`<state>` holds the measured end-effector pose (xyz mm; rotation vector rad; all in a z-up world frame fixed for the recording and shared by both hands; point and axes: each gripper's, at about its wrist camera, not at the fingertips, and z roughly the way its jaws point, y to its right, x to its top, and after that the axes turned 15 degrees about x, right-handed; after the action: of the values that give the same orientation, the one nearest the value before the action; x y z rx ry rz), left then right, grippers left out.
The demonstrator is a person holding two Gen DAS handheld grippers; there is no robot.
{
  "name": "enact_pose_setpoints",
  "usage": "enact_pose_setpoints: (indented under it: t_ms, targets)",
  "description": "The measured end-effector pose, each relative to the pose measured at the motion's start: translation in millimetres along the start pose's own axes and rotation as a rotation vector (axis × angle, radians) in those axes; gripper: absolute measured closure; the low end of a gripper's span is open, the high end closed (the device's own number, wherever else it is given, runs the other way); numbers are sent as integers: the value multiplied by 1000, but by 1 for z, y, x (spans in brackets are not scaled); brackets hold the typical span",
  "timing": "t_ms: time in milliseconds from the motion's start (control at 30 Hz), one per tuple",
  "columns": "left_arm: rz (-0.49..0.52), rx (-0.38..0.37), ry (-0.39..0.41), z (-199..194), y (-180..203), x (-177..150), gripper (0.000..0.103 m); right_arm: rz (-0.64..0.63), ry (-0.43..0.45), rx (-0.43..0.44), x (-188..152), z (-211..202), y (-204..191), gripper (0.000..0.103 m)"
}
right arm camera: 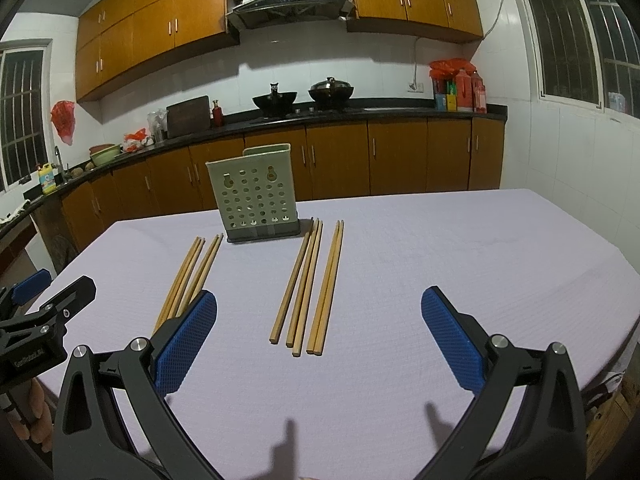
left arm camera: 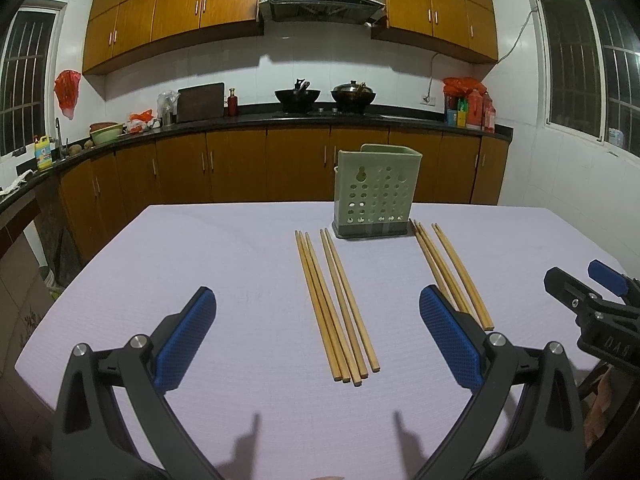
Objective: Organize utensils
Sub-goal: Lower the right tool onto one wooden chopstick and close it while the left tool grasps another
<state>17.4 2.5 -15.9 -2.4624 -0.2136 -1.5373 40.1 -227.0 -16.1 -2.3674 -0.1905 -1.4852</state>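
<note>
A pale green perforated utensil holder [left arm camera: 376, 192] [right arm camera: 256, 196] stands upright at the far middle of the lilac-covered table [left arm camera: 200, 248] [right arm camera: 480, 248]. Two bundles of several wooden chopsticks lie flat in front of it. One bundle [left arm camera: 336, 308] [right arm camera: 188, 276] lies between my left gripper's open blue pads. The other bundle [left arm camera: 452, 272] [right arm camera: 312, 284] lies ahead of my right gripper. My left gripper [left arm camera: 318, 292] [right arm camera: 60, 282] hovers open and holds nothing. My right gripper [right arm camera: 319, 294] [left arm camera: 576, 276] is likewise open and holds nothing. Each gripper's near finger hides part of the neighbouring bundle.
Behind the table runs a dark kitchen counter [left arm camera: 360, 120] with two woks, bottles and a cutting board over brown cabinets. The table's near edge is close under both grippers. A hand [right arm camera: 36, 412] shows at the lower left of the right wrist view.
</note>
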Motion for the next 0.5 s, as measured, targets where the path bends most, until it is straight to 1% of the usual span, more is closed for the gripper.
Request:
enact_pose_setpoints:
  t_ms: [100, 167, 300, 333, 367, 400, 433, 467, 500]
  targets:
    - [9, 8, -32, 14, 1, 1, 4, 1, -41, 3, 0, 14, 6, 2]
    - [6, 5, -73, 26, 0, 4, 4, 10, -81, -2, 2, 24, 10, 2]
    - [-18, -6, -165, 55, -6, 6, 4, 78, -184, -20, 4, 54, 28, 2]
    - [-19, -5, -188, 62, -8, 6, 4, 96, -218, -30, 4, 63, 34, 5]
    - [-19, -5, -201, 67, -8, 7, 4, 106, -242, -38, 5, 71, 38, 9]
    - [-18, -4, -217, 73, -9, 8, 4, 117, -270, -43, 5, 79, 43, 22]
    - [-17, -3, -233, 80, -8, 8, 8, 139, -308, -38, 5, 90, 49, 33]
    - [-15, -5, -252, 87, -8, 9, 11, 155, -324, -33, 5, 97, 54, 38]
    - [-11, -6, -268, 94, -8, 9, 18, 179, -345, -24, 5, 106, 60, 44]
